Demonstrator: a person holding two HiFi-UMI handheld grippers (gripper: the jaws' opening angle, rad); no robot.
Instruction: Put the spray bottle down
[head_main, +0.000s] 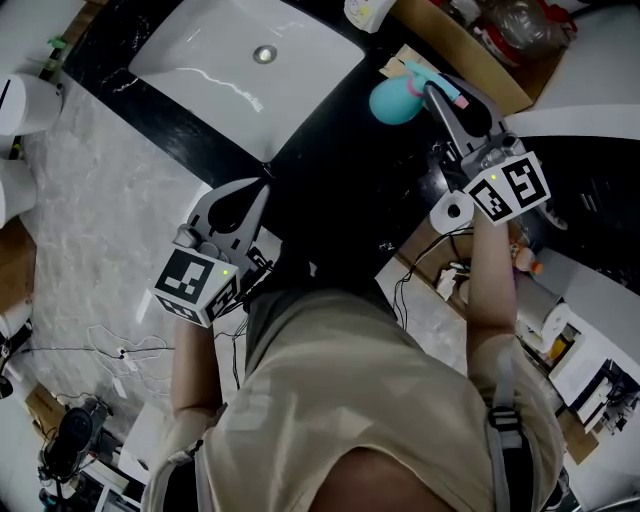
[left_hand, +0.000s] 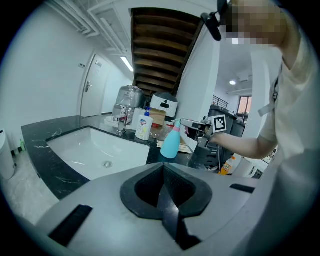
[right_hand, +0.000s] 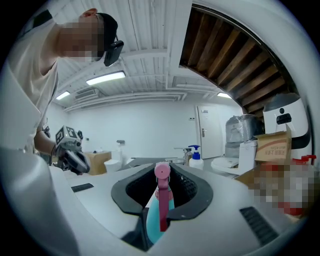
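A turquoise spray bottle with a pink trigger head is upright at the black counter's right end. My right gripper is shut on its neck, and the pink head stands up between the jaws in the right gripper view. From the left gripper view the spray bottle has its base low over the counter; whether it touches I cannot tell. My left gripper hangs in front of the white sink, shut and empty, its pads meeting in a line.
A faucet and a white soap bottle stand behind the sink. A cardboard box and a white appliance crowd the counter's far right. A toilet is at left; cables lie on the marble floor.
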